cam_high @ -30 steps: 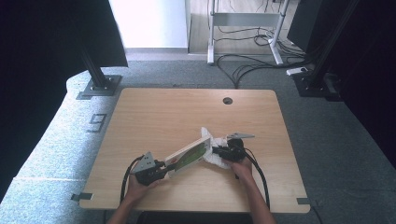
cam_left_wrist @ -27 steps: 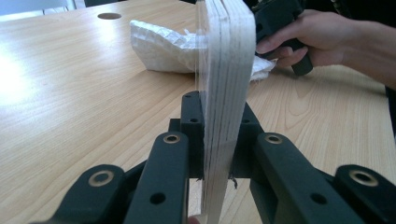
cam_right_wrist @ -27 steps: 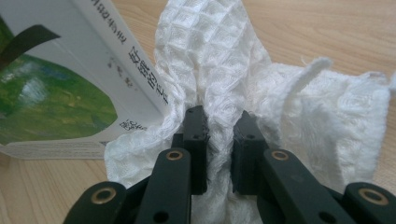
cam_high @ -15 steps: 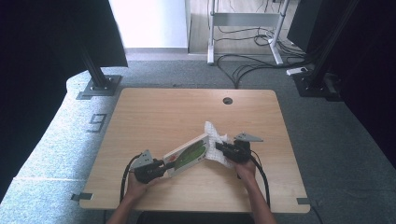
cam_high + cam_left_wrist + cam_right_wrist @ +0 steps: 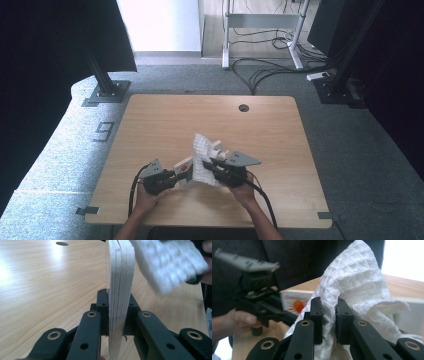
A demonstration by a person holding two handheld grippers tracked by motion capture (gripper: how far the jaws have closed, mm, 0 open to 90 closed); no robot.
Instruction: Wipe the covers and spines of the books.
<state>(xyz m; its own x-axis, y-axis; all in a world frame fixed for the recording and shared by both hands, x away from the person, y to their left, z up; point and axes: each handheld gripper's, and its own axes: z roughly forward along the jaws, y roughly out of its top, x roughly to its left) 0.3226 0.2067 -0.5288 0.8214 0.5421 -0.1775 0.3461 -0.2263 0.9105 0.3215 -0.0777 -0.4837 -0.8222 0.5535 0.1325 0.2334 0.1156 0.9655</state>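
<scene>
Down near the front edge of the table [image 5: 150,120], the person works with both grippers close together. Its jaws clamped on a thin wooden board [image 5: 119,285], the left gripper [image 5: 176,176] holds the board on edge, tilted up off the tabletop, with a bright printed face showing in the right gripper view. Just beside it, the right gripper [image 5: 212,166] has its jaws pinched on a bunched white waffle cloth [image 5: 204,155], which is raised against the board's upper end. A round hole [image 5: 243,107] sits near the far edge, well apart.
</scene>
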